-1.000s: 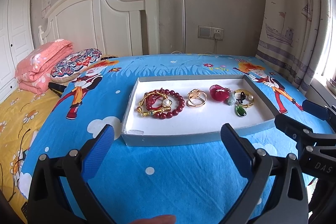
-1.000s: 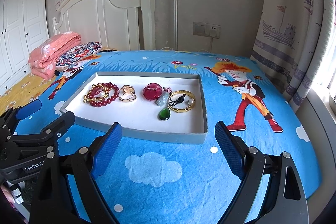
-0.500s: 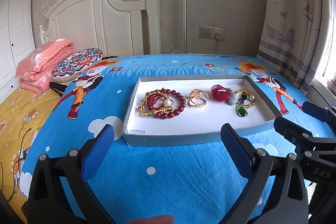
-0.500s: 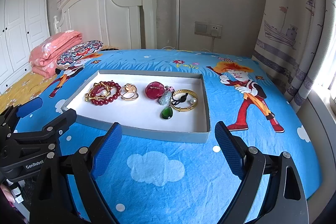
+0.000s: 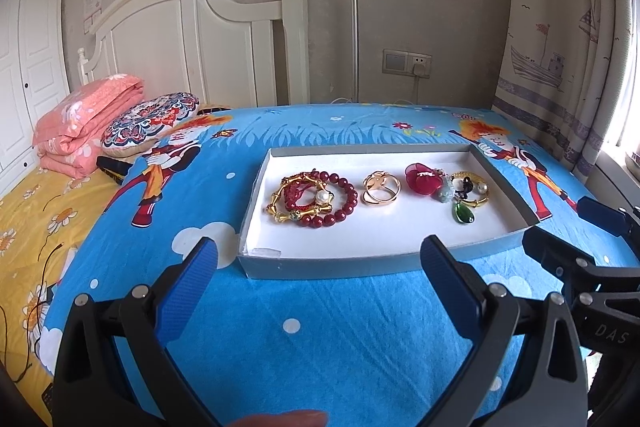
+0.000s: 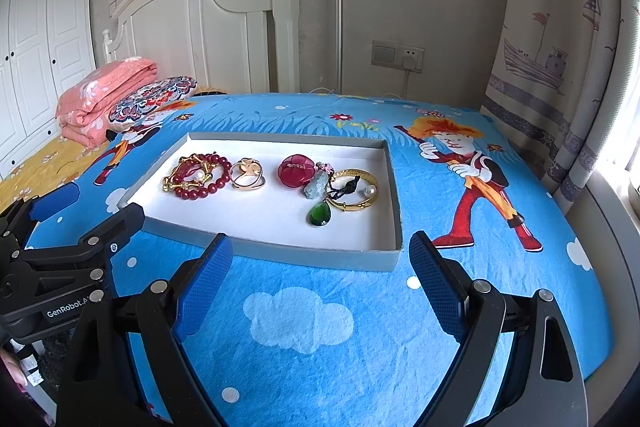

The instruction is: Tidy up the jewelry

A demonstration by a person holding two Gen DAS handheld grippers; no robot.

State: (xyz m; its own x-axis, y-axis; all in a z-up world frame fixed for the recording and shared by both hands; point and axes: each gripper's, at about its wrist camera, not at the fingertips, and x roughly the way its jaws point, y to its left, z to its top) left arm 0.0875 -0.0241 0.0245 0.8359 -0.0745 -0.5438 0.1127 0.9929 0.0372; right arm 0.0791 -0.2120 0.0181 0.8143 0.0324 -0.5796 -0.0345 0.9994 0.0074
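Both grippers, left gripper and right gripper, spread empty before the tray; tangled pendant cluster risks dragging neighbouring pieces when lifted.

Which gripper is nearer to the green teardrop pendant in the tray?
Right. The right gripper hovers open just before the green teardrop pendant; the left gripper hovers open further left.

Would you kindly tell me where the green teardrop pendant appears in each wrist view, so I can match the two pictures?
Left wrist view: the green pendant lies right of centre, in the right end of the tray, just below the gold bangle.
Right wrist view: the green pendant sits at centre, again in the tray's right part, below-left of the gold bangle.
Shared landmark: the red flower piece, up-left of the pendant in both.
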